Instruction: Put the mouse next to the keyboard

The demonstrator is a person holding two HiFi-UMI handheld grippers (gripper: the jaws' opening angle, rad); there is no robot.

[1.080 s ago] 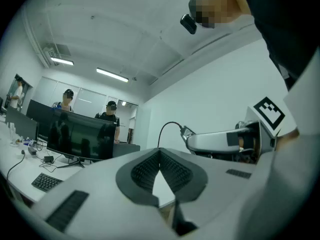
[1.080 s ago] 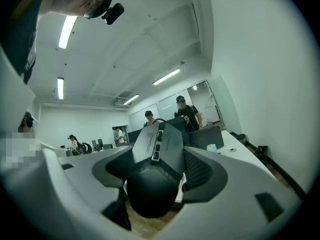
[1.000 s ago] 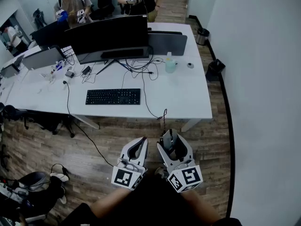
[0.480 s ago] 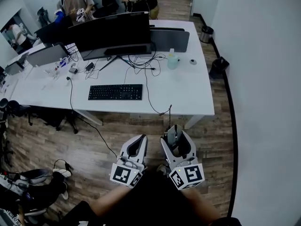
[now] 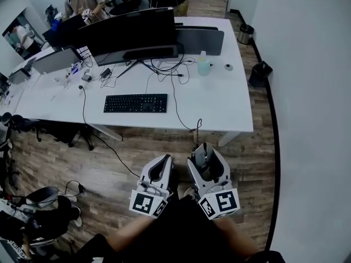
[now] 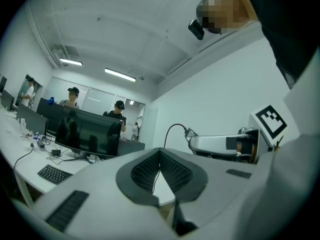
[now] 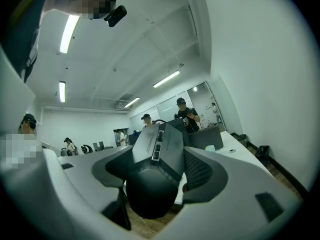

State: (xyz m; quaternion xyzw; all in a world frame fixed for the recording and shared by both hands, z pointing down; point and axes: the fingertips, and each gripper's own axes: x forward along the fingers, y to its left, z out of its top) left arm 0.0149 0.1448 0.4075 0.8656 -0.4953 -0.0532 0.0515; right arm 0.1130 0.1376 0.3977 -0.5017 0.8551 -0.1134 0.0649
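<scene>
A black keyboard (image 5: 135,103) lies on the white table (image 5: 230,111), near its front edge. Both grippers hang over the wooden floor, short of the table. My right gripper (image 5: 203,153) is shut on a black wired mouse (image 5: 201,156). In the right gripper view the mouse (image 7: 152,181) fills the space between the dark pads of that gripper (image 7: 167,151). Its cable (image 5: 196,126) runs up over the table's edge. Just left of it, my left gripper (image 5: 164,162) is shut with nothing in it. In the left gripper view, the left gripper (image 6: 160,151) has its pads meeting at the tips.
A wide dark monitor (image 5: 129,34) stands behind the keyboard amid loose cables. A pale bottle (image 5: 204,66) and a small round thing (image 5: 228,67) sit at the back right. Two bins (image 5: 260,73) stand by the white wall. People stand beyond the table. Chairs crowd the floor at left.
The head view has shifted a little, and both grippers sit slightly closer to the table's front edge. The mouse stays held in the right gripper.
</scene>
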